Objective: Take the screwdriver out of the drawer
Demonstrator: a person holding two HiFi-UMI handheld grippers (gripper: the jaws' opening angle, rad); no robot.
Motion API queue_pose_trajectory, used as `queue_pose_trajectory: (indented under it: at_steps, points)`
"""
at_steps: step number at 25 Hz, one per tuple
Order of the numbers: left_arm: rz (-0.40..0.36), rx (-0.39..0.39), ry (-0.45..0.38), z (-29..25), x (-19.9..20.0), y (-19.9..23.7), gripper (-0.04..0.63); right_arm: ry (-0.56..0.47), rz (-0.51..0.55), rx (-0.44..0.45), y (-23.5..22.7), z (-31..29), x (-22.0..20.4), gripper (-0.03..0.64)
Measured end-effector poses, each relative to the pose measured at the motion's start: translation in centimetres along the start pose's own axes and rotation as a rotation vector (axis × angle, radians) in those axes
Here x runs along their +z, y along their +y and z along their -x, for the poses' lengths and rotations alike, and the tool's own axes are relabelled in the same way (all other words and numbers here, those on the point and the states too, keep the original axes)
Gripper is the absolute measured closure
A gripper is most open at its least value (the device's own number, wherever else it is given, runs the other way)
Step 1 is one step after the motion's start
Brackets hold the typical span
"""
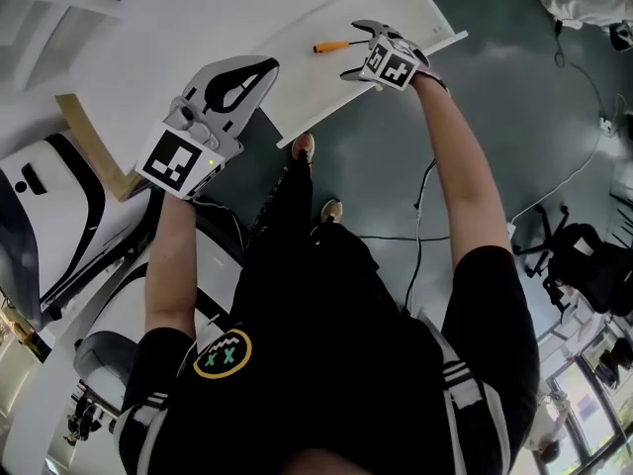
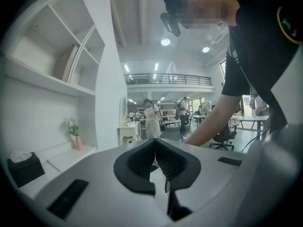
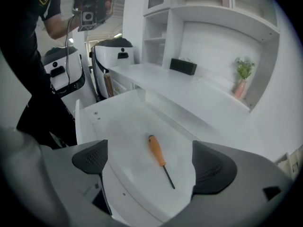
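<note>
The right hand-held gripper [image 3: 150,159] has its jaws spread wide apart, and nothing is between them that they hold. It hangs above the open drawer [image 3: 120,122] and looks down into it. The screwdriver [image 3: 158,155] lies flat on the white floor of the drawer, and in the right gripper view it sits in the gap between the two jaws. Neither jaw touches it. Its orange handle points away from the gripper and its thin dark shaft points toward the gripper.

In the head view the right hand-held gripper [image 1: 358,49] is just beside the screwdriver [image 1: 331,46], at the side of the shaft tip. The person's arm is stretched forward to reach there.

The left hand-held gripper [image 2: 155,145] has its jaws pressed together and it holds nothing. It is raised in the air and touches nothing, well apart from the drawer. In the head view the left hand-held gripper [image 1: 262,70] is at the left and nearer to the person than the right one.

Behind the drawer is a white bench [image 3: 189,91]. On it a black box [image 3: 183,66] stands, and farther along there is a small plant [image 3: 242,77] in a pink vase. White shelves [image 3: 208,4] are above the bench.
</note>
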State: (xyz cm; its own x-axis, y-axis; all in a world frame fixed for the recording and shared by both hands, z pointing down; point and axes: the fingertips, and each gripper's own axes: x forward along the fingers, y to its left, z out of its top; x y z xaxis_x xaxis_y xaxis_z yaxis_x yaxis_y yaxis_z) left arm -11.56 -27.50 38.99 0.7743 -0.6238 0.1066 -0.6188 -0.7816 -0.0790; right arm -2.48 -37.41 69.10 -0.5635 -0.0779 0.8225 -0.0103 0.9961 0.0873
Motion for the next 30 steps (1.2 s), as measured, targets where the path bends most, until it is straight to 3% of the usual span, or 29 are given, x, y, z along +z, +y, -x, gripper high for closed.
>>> queue_pose_trajectory:
  at_steps: [10,14,21,30]
  points:
    - [0.064,0.015,-0.005,0.0,0.6,0.5,0.575,0.132,0.028,0.060,-1.6,-5.1,-2.7,0.053]
    - [0.072,0.009,0.001,0.3,0.3,0.8,0.575,0.160,0.046,0.067,-2.4,-6.7,-2.9,0.123]
    - [0.086,-0.010,0.012,0.5,-0.5,0.9,0.575,0.256,0.114,0.107,-2.4,-9.1,-5.1,0.163]
    - [0.102,-0.022,0.009,0.3,-1.1,1.3,0.575,0.299,0.150,0.112,-2.4,-10.5,-6.1,0.233]
